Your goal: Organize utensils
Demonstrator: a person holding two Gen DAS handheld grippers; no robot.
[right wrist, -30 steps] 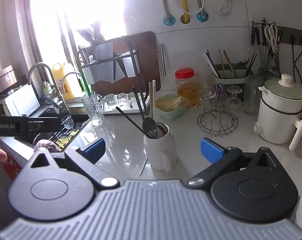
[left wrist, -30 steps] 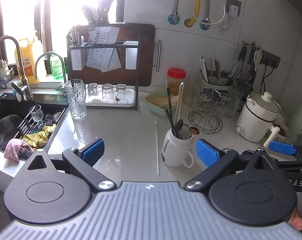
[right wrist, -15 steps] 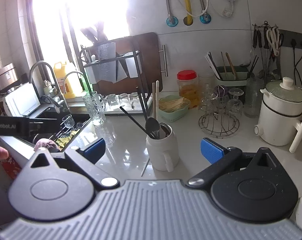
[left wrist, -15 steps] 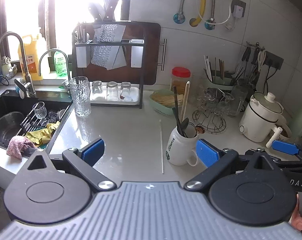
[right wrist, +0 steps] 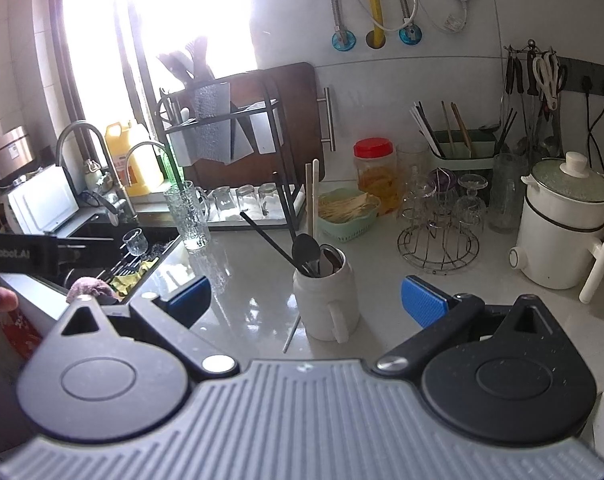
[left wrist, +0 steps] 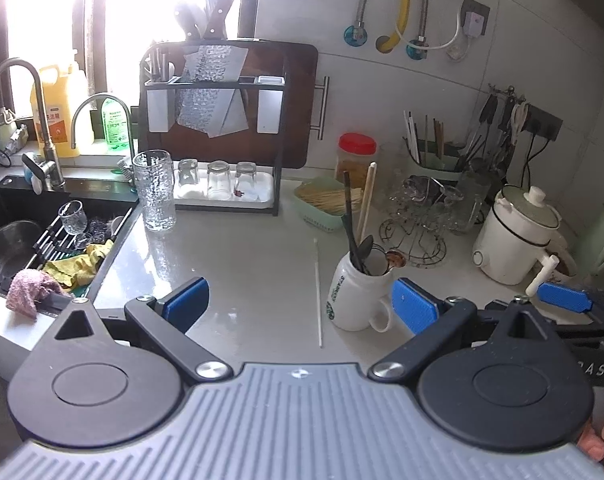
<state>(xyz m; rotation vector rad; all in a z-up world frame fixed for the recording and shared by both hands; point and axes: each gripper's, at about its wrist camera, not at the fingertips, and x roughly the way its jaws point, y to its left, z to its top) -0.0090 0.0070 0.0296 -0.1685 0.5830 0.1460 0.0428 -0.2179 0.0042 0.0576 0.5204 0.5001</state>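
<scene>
A white mug point(left wrist: 352, 298) point(right wrist: 328, 304) stands on the pale counter, holding black chopsticks, a pale chopstick, a dark spoon and a metal spoon. A single white chopstick point(left wrist: 318, 292) lies flat on the counter just left of the mug; in the right wrist view only its end point(right wrist: 291, 334) shows beside the mug's base. My left gripper point(left wrist: 299, 300) is open and empty, its right pad close to the mug's handle. Facing the mug from nearby, my right gripper point(right wrist: 306, 300) is open and empty too.
A sink point(left wrist: 17, 236) with a glass, cloths and a rack lies left. A tall glass point(left wrist: 153, 192), a dish rack point(left wrist: 221, 140), a green basket point(left wrist: 326, 204), a red-lidded jar point(left wrist: 356, 156), a wire glass stand point(left wrist: 418, 228), a green utensil holder point(right wrist: 462, 148) and a white pot point(left wrist: 518, 236) line the back and right.
Both grippers have drawn back and risen slightly, so the mug sits a little farther off and lower in view. Neither gripper took hold of anything.
</scene>
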